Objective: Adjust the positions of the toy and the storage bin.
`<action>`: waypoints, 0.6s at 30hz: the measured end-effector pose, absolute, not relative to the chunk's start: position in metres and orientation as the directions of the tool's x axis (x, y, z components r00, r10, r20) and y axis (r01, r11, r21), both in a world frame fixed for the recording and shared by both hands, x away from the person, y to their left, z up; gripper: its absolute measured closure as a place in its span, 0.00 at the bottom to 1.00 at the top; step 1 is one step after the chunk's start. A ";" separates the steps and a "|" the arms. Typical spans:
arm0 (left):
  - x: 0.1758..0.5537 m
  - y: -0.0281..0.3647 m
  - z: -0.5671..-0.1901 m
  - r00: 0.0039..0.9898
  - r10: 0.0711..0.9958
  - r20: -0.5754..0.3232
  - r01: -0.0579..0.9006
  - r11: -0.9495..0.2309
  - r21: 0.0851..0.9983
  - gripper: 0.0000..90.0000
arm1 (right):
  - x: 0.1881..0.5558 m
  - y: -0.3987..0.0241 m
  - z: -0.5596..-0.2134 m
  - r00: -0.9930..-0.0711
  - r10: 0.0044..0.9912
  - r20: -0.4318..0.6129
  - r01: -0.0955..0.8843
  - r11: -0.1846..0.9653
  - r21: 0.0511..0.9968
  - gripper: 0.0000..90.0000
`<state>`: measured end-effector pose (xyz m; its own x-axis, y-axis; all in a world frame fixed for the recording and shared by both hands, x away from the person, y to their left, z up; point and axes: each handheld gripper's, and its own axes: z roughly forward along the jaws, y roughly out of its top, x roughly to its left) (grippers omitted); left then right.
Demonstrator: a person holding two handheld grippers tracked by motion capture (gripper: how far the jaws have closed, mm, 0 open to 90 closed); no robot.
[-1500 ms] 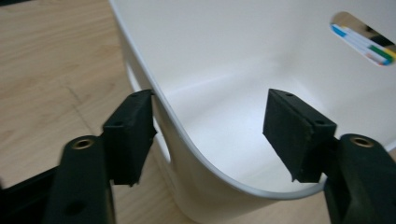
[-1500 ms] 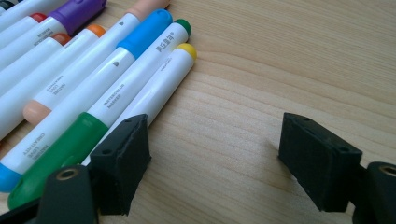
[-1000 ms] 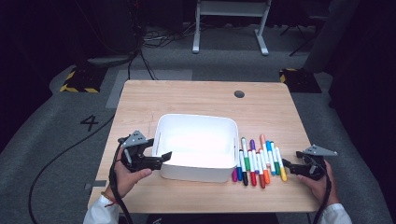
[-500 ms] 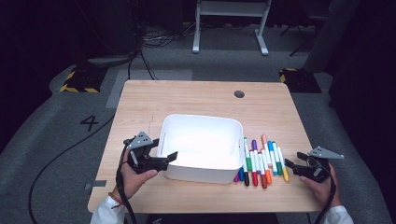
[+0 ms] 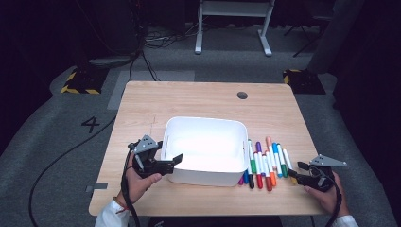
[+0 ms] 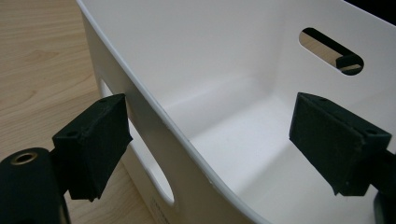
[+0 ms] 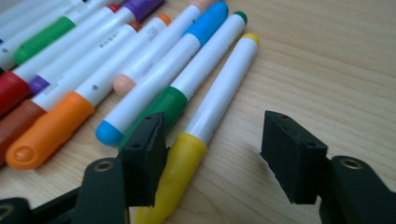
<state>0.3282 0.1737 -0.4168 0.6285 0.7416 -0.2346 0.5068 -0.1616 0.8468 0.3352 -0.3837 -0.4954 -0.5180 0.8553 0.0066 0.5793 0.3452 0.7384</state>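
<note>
The left gripper (image 6: 205, 149) stood wide open astride the white bin (image 6: 154, 116) wall — unclamped; the right gripper (image 7: 212, 158) gaped over the yellow marker (image 7: 210, 116), holding nothing.

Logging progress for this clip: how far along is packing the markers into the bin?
Done: nothing; the white bin looks empty. In hand: the left gripper straddles its wall, open; the right gripper, open, flanks the yellow marker. Left: all the markers.

one white bin (image 5: 204, 149), about a dozen markers (image 5: 265, 163), two grippers (image 5: 163, 163).
</note>
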 end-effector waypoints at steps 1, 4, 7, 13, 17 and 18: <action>0.329 0.171 -0.418 0.613 0.755 -0.235 0.514 -0.155 0.844 0.15 | 0.336 -0.384 -0.497 -0.513 0.858 0.007 0.585 0.344 0.735 0.49; 0.329 0.169 -0.418 0.611 0.755 -0.236 0.517 -0.155 0.842 0.15 | 0.336 -0.386 -0.497 -0.504 0.864 0.001 0.581 0.337 0.741 0.55; 0.329 0.166 -0.419 0.609 0.758 -0.234 0.511 -0.148 0.847 0.15 | 0.336 -0.388 -0.498 -0.487 0.874 -0.011 0.579 0.332 0.745 0.64; 0.329 0.158 -0.416 0.600 0.773 -0.205 0.483 -0.146 0.863 0.16 | 0.338 -0.391 -0.499 -0.470 0.883 -0.010 0.573 0.313 0.757 0.80; 0.326 0.164 -0.409 0.627 0.750 -0.211 0.452 -0.130 0.882 0.17 | 0.339 -0.392 -0.498 -0.459 0.889 -0.003 0.577 0.301 0.760 0.81; 0.326 0.164 -0.409 0.627 0.750 -0.211 0.452 -0.130 0.882 0.16 | 0.339 -0.392 -0.498 -0.459 0.889 -0.003 0.577 0.301 0.760 0.81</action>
<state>0.3263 0.1639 -0.4089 0.6267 0.7503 -0.2106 0.4524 -0.1303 0.8822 0.3394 -0.3917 -0.4984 -0.4587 0.8886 -0.0034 0.5767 0.3006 0.7596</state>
